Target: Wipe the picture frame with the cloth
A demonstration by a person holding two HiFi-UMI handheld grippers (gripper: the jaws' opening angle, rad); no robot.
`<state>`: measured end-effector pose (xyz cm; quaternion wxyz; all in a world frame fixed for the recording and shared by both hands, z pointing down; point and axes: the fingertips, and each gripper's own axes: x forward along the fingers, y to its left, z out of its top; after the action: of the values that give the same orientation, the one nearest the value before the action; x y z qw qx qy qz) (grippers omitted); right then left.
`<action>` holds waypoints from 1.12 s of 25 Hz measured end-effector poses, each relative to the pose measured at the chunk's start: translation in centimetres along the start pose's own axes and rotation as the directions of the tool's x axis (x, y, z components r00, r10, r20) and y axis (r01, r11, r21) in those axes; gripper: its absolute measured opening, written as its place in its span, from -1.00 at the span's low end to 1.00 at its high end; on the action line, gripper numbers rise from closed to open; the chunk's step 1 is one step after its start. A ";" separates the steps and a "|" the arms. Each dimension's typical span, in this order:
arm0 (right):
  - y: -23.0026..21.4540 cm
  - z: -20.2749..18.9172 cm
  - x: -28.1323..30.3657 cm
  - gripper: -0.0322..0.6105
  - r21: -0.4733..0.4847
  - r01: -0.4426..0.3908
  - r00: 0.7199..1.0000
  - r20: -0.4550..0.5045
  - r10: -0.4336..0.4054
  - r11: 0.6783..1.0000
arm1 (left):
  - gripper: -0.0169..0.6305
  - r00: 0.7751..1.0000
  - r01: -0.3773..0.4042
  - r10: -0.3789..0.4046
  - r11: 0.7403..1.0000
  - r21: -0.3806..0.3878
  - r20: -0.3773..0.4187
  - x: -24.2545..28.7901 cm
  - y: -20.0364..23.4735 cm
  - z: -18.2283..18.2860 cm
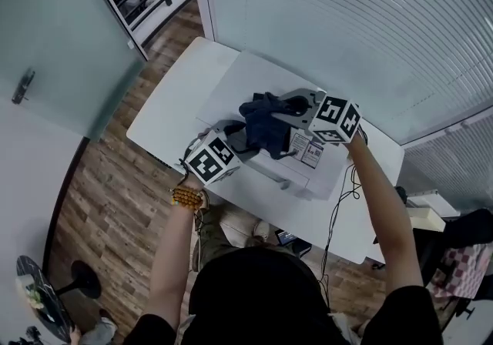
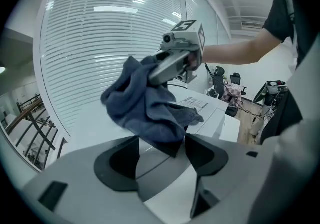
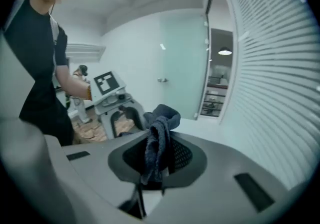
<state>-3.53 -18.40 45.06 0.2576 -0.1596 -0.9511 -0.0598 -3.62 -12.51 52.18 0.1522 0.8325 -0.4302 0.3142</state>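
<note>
A dark blue cloth (image 1: pixel 264 125) hangs bunched from my right gripper (image 1: pixel 291 105), which is shut on it above the table. In the right gripper view a fold of the cloth (image 3: pixel 159 135) is pinched between the jaws of the right gripper (image 3: pixel 157 144). The picture frame (image 1: pixel 306 154) is a flat white panel with printed labels facing up. It lies tilted under the cloth. My left gripper (image 1: pixel 245 148) holds the frame's near edge. In the left gripper view the frame (image 2: pixel 202 110) runs out from between the jaws of the left gripper (image 2: pixel 162 157), and the cloth (image 2: pixel 145 105) drapes over it.
The white table (image 1: pixel 169 116) stands against a wall of white blinds (image 1: pixel 347 20). A frosted glass door (image 1: pixel 54 35) is at the left. Black cables (image 1: pixel 344 195) hang off the table's near right edge. Wooden floor surrounds the table.
</note>
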 end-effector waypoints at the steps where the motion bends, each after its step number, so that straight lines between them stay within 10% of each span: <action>1: -2.0 0.1 -1.0 -0.78 -0.014 0.088 0.996 -0.003 -0.088 0.996 | -0.05 1.000 -0.002 0.002 1.000 0.000 0.001 0.0 0.1 0.0; 7: -3.8 -6.2 -0.1 -0.78 -0.348 0.231 0.897 -0.285 -0.337 0.909 | -0.05 1.000 -0.008 0.008 1.000 -0.010 0.001 0.0 0.0 -0.1; 24: 4.0 -5.2 2.7 -0.79 -0.258 0.084 0.939 -0.302 -0.163 0.963 | -0.05 1.000 0.005 -0.006 1.000 -0.016 -0.018 0.2 0.3 -0.2; 28: 4.5 -4.9 2.7 -0.79 -0.090 0.083 0.981 -0.169 -0.097 0.992 | -0.05 1.000 0.002 -0.003 1.000 -0.019 -0.013 0.2 0.4 -0.3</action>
<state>-1.92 -14.34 50.77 0.3295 -0.1209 -0.9281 -0.1243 -3.96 -12.71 52.59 0.1634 0.8295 -0.4312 0.3152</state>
